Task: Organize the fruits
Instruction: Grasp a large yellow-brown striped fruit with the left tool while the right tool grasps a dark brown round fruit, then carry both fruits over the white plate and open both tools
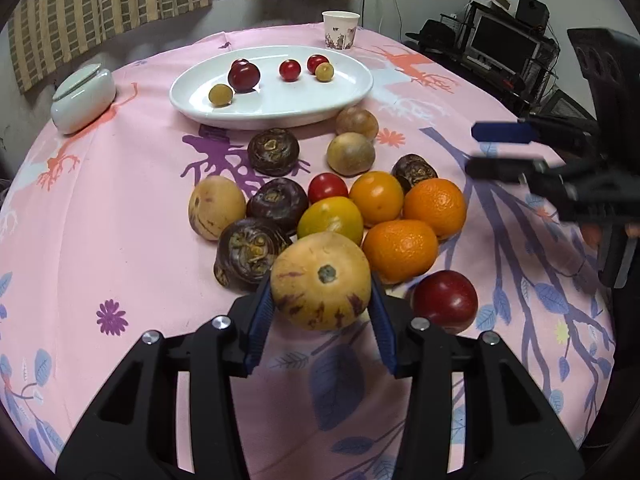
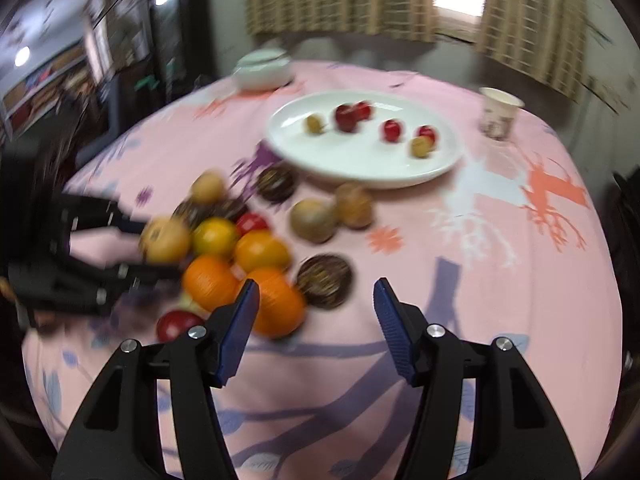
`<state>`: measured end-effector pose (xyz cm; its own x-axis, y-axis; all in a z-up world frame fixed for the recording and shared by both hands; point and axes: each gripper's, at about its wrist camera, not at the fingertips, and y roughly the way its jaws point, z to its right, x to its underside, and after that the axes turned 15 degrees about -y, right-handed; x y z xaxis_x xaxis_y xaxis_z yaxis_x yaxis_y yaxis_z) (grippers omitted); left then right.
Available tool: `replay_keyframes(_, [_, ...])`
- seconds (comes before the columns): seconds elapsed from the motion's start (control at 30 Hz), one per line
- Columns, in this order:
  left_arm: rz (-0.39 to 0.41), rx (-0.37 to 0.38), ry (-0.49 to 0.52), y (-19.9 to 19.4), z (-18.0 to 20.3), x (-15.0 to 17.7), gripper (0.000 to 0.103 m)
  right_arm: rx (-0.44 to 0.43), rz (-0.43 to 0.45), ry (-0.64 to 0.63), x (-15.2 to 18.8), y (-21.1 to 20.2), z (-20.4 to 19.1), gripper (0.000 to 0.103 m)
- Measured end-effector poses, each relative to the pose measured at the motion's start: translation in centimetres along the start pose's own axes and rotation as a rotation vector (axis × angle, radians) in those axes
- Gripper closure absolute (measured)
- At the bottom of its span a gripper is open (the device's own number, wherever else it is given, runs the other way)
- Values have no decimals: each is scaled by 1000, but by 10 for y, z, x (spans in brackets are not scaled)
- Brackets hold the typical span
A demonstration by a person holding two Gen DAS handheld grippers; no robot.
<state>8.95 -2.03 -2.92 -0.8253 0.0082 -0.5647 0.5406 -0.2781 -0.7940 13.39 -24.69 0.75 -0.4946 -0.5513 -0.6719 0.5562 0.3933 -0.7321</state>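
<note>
My left gripper (image 1: 321,278) is shut on a tan, purple-streaked melon-like fruit (image 1: 316,296) at the near end of a fruit pile; both blue pads touch its sides. The pile holds oranges (image 1: 400,250), dark brown ribbed fruits (image 1: 250,248), a red plum (image 1: 445,295) and a small red tomato (image 1: 328,187). Behind it a white oval plate (image 1: 348,96) carries several small red and yellowish fruits. My right gripper (image 2: 317,284) is open and empty, hovering just right of the oranges (image 2: 276,304); it shows in the left wrist view as the right gripper (image 1: 472,150). The right wrist view is blurred.
A pink patterned cloth (image 1: 120,220) covers the round table. A paper cup (image 1: 340,29) stands behind the plate and a white lidded jar (image 1: 82,96) at the far left. A desk with a monitor (image 1: 500,44) lies beyond the right edge.
</note>
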Motion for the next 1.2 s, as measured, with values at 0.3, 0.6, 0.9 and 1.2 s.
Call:
replay_keyframes(0.3, [-16, 24, -16, 0, -5, 1, 57, -146, -146, 303, -7, 50, 37, 42])
replay_keyframes(0.6, [-33, 27, -11, 2, -4, 1, 57, -101, -274, 159, -27, 70, -1, 60])
replay_keyframes(0.9, [-62, 31, -21, 8, -6, 3, 57, -24, -274, 81, -34, 70, -9, 63])
replay_keyframes(1.2, [-4, 71, -20, -6, -4, 1, 57, -45, -114, 218, -24, 23, 25, 62])
